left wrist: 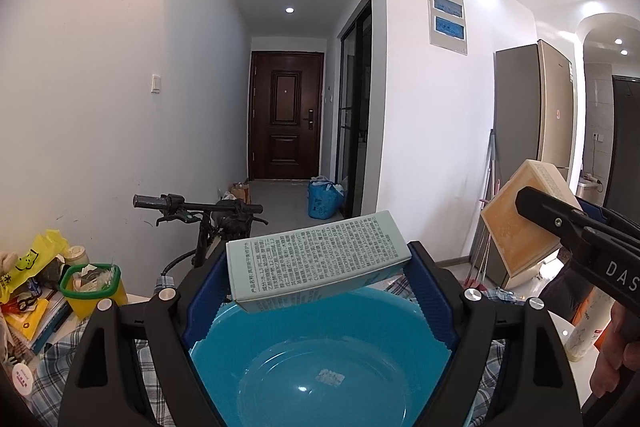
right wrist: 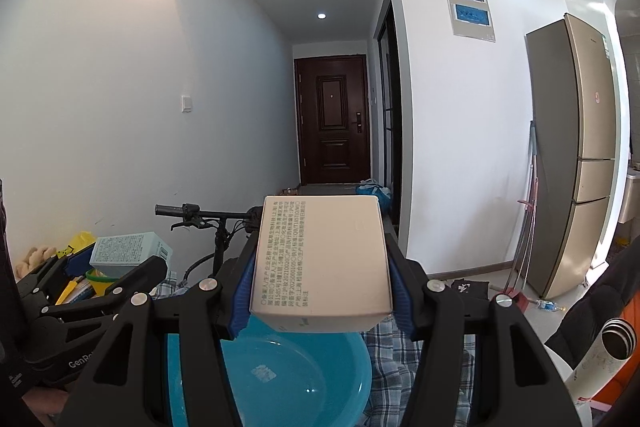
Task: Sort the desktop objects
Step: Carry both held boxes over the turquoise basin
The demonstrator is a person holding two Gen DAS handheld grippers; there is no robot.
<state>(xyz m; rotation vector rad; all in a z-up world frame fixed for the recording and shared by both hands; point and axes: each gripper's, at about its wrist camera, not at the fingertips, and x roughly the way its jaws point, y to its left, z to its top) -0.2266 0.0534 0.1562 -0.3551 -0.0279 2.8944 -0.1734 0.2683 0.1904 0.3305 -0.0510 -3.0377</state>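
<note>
My left gripper (left wrist: pixel 316 291) is shut on a pale green box (left wrist: pixel 318 259) printed with text, held tilted above a blue plastic basin (left wrist: pixel 320 359). That box and gripper also show at the left of the right wrist view, the box (right wrist: pixel 128 249) above the gripper's black frame. My right gripper (right wrist: pixel 322 299) is shut on a cream box (right wrist: pixel 322 259) with printed text, just above the basin's (right wrist: pixel 296 375) far rim. In the left wrist view the cream box (left wrist: pixel 528 223) with its orange face hangs at the right, clamped by the right gripper's black finger (left wrist: pixel 552 215).
A checked cloth (right wrist: pixel 404 351) covers the table under the basin. A green-rimmed yellow container (left wrist: pixel 94 287), books and a yellow bag crowd the left. A white bottle (left wrist: pixel 588 327) lies at the right. A bicycle (left wrist: pixel 208 223) stands behind the table. A fridge (right wrist: pixel 576 155) stands far right.
</note>
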